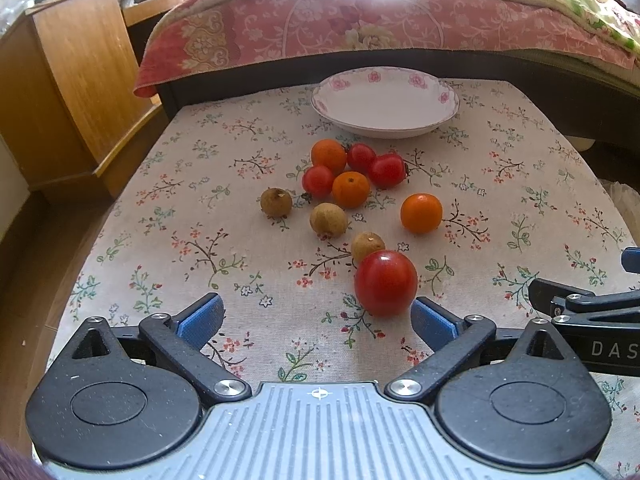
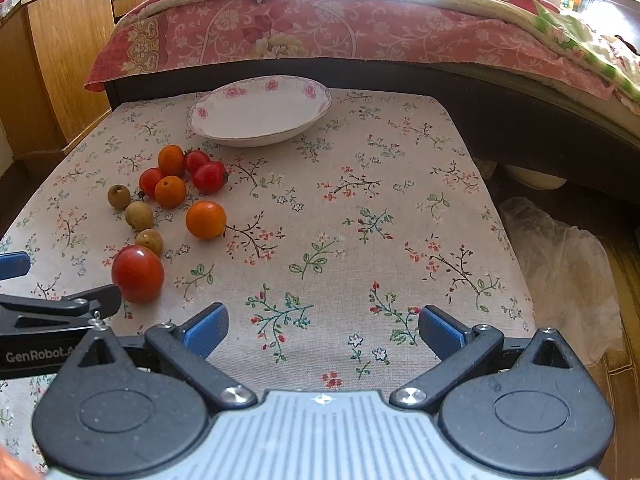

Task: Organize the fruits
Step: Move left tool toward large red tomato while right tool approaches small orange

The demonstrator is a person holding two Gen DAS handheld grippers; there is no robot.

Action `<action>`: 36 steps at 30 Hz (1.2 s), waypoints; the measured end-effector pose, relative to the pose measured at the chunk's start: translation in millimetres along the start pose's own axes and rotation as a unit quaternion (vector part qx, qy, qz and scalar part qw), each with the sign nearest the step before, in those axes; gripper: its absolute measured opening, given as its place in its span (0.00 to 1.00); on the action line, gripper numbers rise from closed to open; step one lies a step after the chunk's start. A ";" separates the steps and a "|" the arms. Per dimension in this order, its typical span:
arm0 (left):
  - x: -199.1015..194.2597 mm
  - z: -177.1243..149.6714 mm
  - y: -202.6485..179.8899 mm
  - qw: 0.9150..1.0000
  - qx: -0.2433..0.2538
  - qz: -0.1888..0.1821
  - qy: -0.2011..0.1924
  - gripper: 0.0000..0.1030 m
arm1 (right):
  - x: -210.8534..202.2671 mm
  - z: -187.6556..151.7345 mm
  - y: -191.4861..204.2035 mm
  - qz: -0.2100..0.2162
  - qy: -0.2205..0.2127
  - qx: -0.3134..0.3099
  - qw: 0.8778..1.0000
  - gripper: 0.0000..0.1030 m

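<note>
Both my grippers, left (image 1: 316, 320) and right (image 2: 322, 326), sit spread and empty; the nearest tomato (image 1: 385, 282) lies just beyond my left's right fingertip (image 1: 430, 317), the floral bowl (image 1: 385, 101) far.

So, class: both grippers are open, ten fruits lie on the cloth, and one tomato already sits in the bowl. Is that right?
Not quite. The bowl holds nothing, as the left wrist view shows. All the fruits, including the nearest tomato, lie on the cloth. The rest stands.

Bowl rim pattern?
Pink flowers on white around the bowl rim; clearest in the left wrist view.
</note>
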State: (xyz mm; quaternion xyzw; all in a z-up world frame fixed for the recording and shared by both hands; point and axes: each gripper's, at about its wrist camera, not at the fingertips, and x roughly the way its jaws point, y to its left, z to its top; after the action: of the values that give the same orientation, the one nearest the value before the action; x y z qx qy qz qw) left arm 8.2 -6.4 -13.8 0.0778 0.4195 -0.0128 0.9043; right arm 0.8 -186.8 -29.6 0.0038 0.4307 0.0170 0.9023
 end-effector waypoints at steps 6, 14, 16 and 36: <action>0.4 -0.3 0.1 1.000 0.001 0.000 0.000 0.98 | 0.2 -0.5 0.3 0.000 0.001 0.000 1.000 1.00; 4.9 -0.9 -2.5 1.000 0.005 0.000 0.002 0.98 | 4.1 -0.2 0.9 0.002 0.007 -0.004 1.000 1.00; 5.4 -1.2 -2.8 1.000 0.006 -0.001 0.001 0.97 | 4.5 0.0 1.4 0.003 0.008 -0.006 1.000 1.00; 28.5 16.8 -21.0 1.000 0.013 -0.011 0.008 0.87 | 4.5 17.2 -1.0 0.001 0.013 -0.033 0.999 0.99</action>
State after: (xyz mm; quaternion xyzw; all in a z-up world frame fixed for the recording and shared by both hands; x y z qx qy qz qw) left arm 37.5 -28.5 -27.5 0.0849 0.4275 -0.0276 0.8996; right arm 17.1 -187.6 -22.3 -0.0261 0.4419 0.0320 0.8961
